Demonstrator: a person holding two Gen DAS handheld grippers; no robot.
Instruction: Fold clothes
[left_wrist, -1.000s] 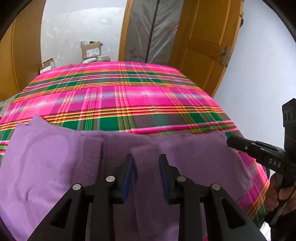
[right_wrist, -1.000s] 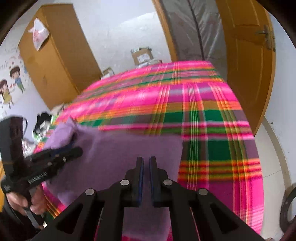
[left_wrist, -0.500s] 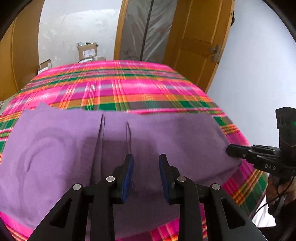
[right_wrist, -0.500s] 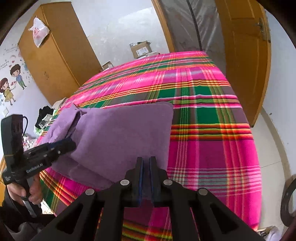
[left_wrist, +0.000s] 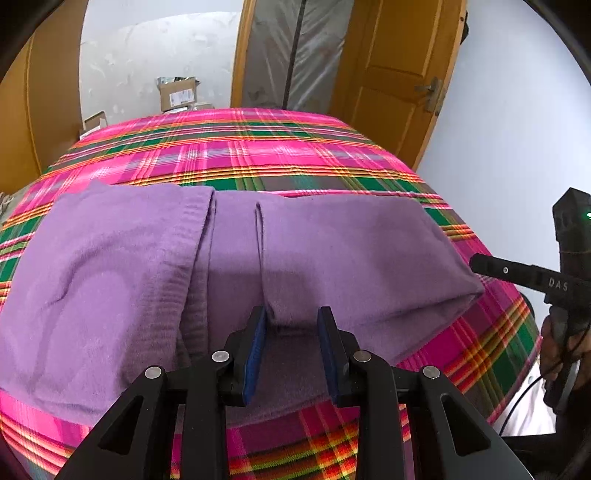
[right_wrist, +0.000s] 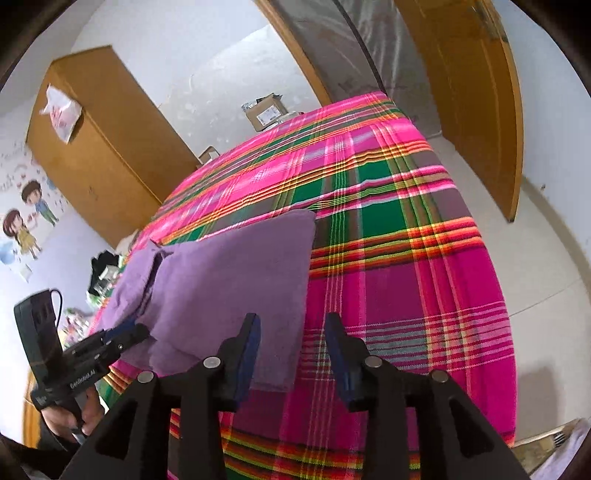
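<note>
A purple garment (left_wrist: 325, 254) lies folded on the pink plaid bedspread (left_wrist: 240, 155), near the front edge, with two flaps turned in over its middle. My left gripper (left_wrist: 291, 325) is open just above the garment's near hem, its jaws either side of the right flap's corner. In the right wrist view the same garment (right_wrist: 236, 273) lies left of centre. My right gripper (right_wrist: 291, 325) is open over its right edge, holding nothing. The right gripper (left_wrist: 476, 260) also shows by the garment's right end, and the left gripper (right_wrist: 125, 334) by its left end.
The bedspread (right_wrist: 388, 229) runs far back and to the right. A wooden wardrobe (right_wrist: 96, 155) stands at the left, an open door (left_wrist: 399, 74) at the back right. Cardboard boxes (left_wrist: 177, 94) sit behind the bed. Floor (right_wrist: 546, 258) lies right of the bed.
The right gripper, shut at the garment's edge before, has opened and pulled back. The garment went from lifted to lying flat on the bed. The left gripper stayed open.
</note>
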